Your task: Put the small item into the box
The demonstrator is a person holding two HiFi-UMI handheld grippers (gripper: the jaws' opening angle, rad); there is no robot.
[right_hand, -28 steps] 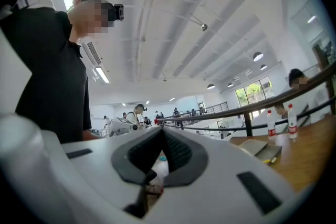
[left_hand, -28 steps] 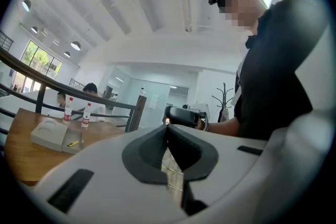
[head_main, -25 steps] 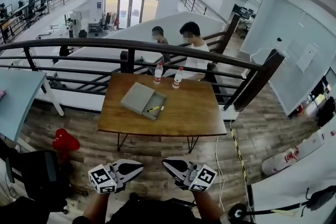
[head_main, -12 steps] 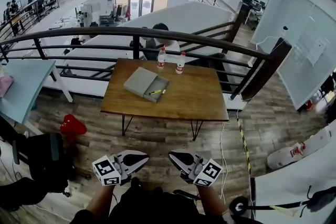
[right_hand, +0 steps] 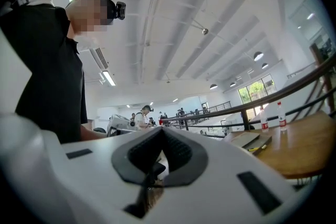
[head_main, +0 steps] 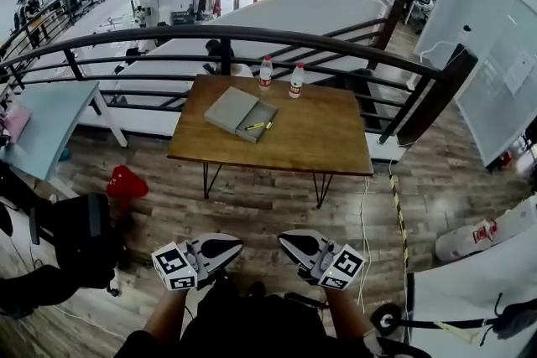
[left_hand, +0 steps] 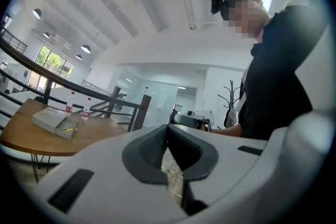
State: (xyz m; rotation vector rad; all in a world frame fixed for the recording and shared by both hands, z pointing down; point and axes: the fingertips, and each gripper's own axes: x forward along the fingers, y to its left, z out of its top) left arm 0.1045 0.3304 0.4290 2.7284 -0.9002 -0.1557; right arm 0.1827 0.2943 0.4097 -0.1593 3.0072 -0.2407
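You hold your left gripper point(head_main: 225, 247) and right gripper point(head_main: 294, 243) low, jaws closed on nothing, likely because the brown wooden table point(head_main: 319, 138) stands well ahead, its small yellow item point(head_main: 255, 127) lying inside the open grey box point(head_main: 226, 108).

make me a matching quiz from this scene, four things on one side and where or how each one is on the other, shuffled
Things:
1. yellow item
2. water bottles
3. red object
4. left gripper

Place or state:
a. on the floor, left of the table
b. jaws together, nothing between them
c. lying in the open grey box
d. upright at the table's far edge, by the railing

Pairs: 1-c, 2-d, 3-a, 4-b
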